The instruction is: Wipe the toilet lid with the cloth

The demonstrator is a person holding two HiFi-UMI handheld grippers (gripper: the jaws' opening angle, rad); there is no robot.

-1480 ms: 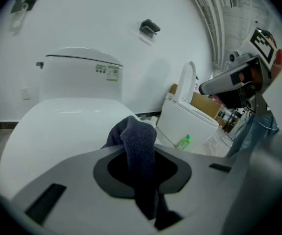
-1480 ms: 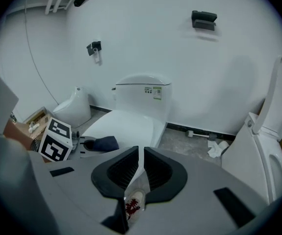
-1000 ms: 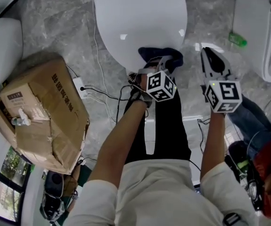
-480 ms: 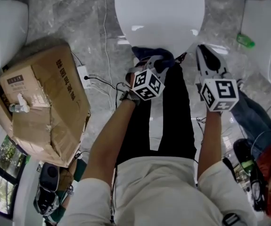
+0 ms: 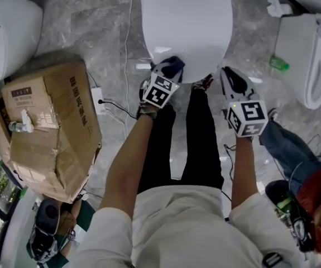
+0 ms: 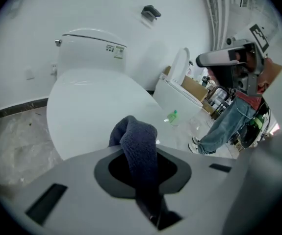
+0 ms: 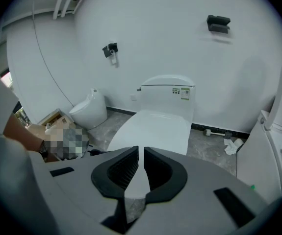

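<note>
Grey marble floor (image 5: pixel 93 15), closed toilet lid (image 5: pixel 188 21) | left gripper (image 5: pixel 167 72) clamped on dark cloth (image 6: pixel 137 141) at lid's near edge, left of centre | right gripper (image 7: pixel 141 155) nearly closed, empty, off near right corner | progress: wiping apparently under way, far part likely left | change: cloth moved leftward along near edge.

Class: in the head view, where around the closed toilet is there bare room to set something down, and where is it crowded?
Bare: the toilet lid, and the floor strip between it and the open toilet, short of the green bottle. Crowded: the cabled power strip beside the cardboard box.
</note>
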